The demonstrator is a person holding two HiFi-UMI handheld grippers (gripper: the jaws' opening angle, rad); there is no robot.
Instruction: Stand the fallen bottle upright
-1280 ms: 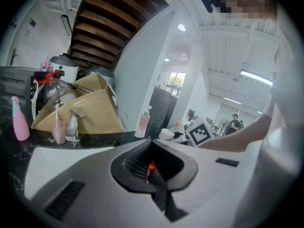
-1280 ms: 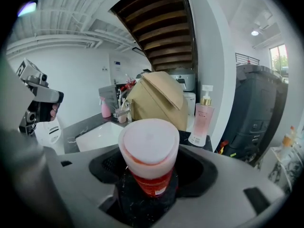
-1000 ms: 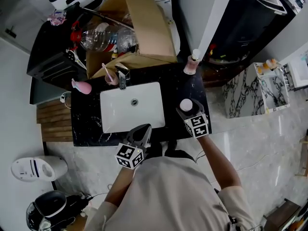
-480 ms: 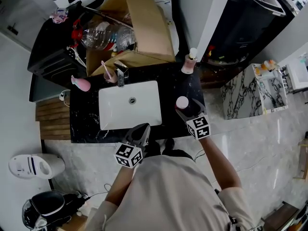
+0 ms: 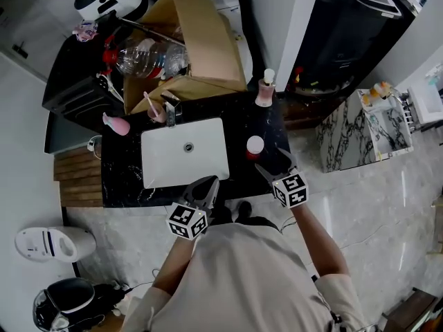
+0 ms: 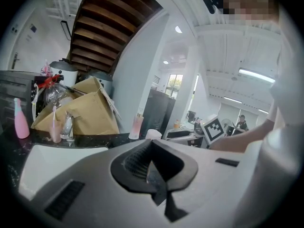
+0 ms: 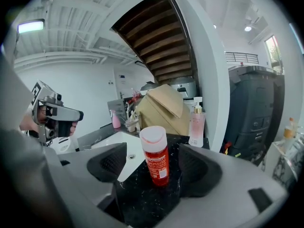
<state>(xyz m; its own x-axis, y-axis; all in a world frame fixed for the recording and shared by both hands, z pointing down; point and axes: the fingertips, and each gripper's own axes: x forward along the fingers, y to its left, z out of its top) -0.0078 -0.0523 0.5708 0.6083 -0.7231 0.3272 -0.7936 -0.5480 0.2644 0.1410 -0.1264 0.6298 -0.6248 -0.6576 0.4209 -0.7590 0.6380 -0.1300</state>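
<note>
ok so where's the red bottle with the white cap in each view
Head view: the red plastic bottle with a white cap stands on the black stone counter, right of the white sink.
Left gripper view: only its cap shows, low near centre.
Right gripper view: dead centre, between the open right claw's jaws, untouched.
Shared landmark: the pink pump bottle, behind it in all three.

Bottle [image 5: 255,146] stands upright on counter [image 5: 124,178] beside sink [image 5: 166,163].
</note>
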